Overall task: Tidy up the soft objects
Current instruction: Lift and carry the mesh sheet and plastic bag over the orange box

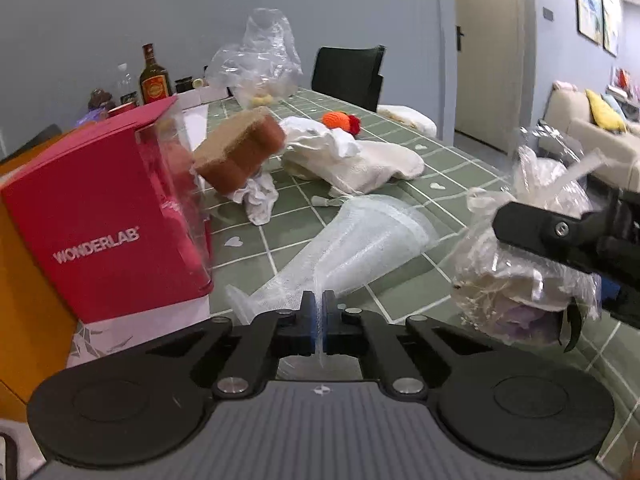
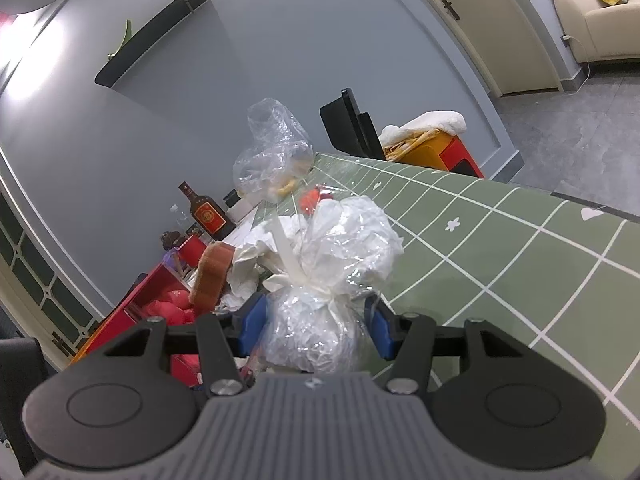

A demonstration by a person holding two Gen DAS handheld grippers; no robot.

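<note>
Grey-blue walls close the room behind a desk (image 1: 452, 184) covered in a green cloth with a white grid and small hearts. On its left side stands a red box (image 1: 100, 216) printed WONDERLAB, and a brown sponge (image 1: 240, 150) leans tilted just beside its top edge, resting on crumpled white tissue (image 1: 260, 196). Farther back lie a heap of white cloth (image 1: 352, 160), an orange knitted toy (image 1: 340, 120) and a puffed clear plastic bag (image 1: 260, 60); a dark bottle (image 1: 154, 80) with a red label stands by the far wall, and a black chair (image 1: 348, 74) sits at the far edge.

Near the left gripper (image 1: 318, 320) a white mesh cone (image 1: 352, 248) lies on its side on the cloth. The gripper's blue-padded jaws are pressed together on a thin edge of what looks like that mesh.

To the right, the right gripper (image 2: 314, 328) holds a cellophane-wrapped bundle (image 2: 316, 320) tied with a white ribbon above the desk, its jaws clamped on either side of the round lower part. In the left wrist view the same bundle (image 1: 520, 280) hangs at the right edge of the scene, crinkled wrap flaring above the black finger.
</note>
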